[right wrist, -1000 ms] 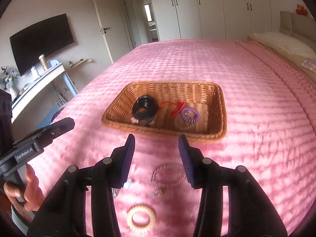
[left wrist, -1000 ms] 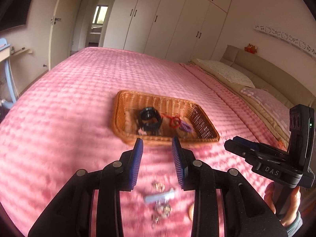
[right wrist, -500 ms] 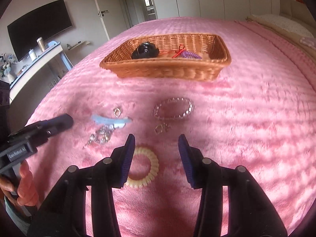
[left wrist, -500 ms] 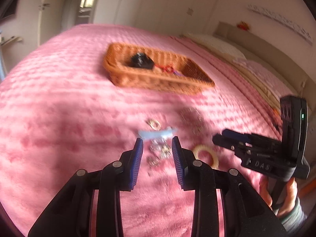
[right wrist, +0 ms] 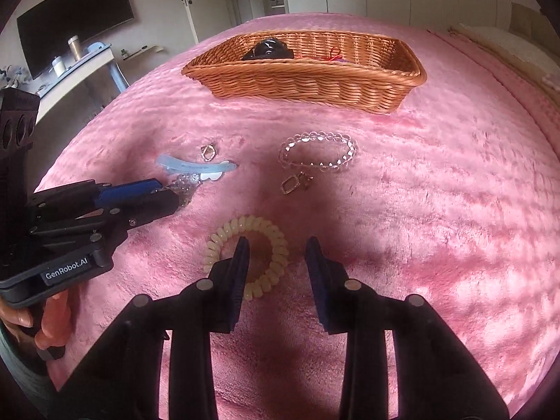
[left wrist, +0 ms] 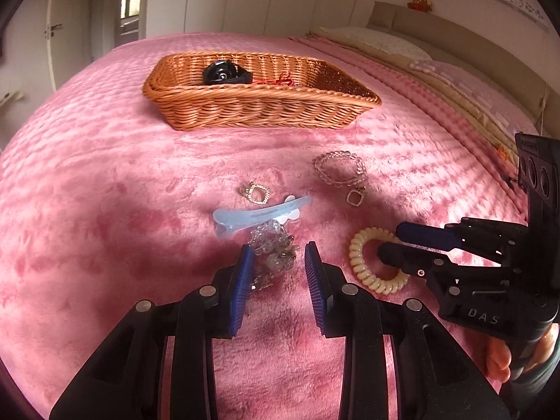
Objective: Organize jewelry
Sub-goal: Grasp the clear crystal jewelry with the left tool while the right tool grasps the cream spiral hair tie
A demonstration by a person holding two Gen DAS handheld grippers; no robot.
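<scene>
Loose jewelry lies on the pink bedspread. My left gripper is open, low over a clear crystal chain, its jaws on either side of it. A light blue hair clip lies just beyond. My right gripper is open, with one jaw inside a cream spiral hair tie and the other outside its right edge. A clear bead bracelet and two small gold earrings lie farther on. A wicker basket at the back holds a black item and a red cord.
The pink bedspread spreads in all directions. Pillows and a headboard are at the right. A desk and a TV stand off the bed to the left. White wardrobes line the far wall.
Both grippers have dropped down and forward from above the basket to the loose jewelry. The left now straddles the crystal chain, the right the spiral hair tie's rim.
</scene>
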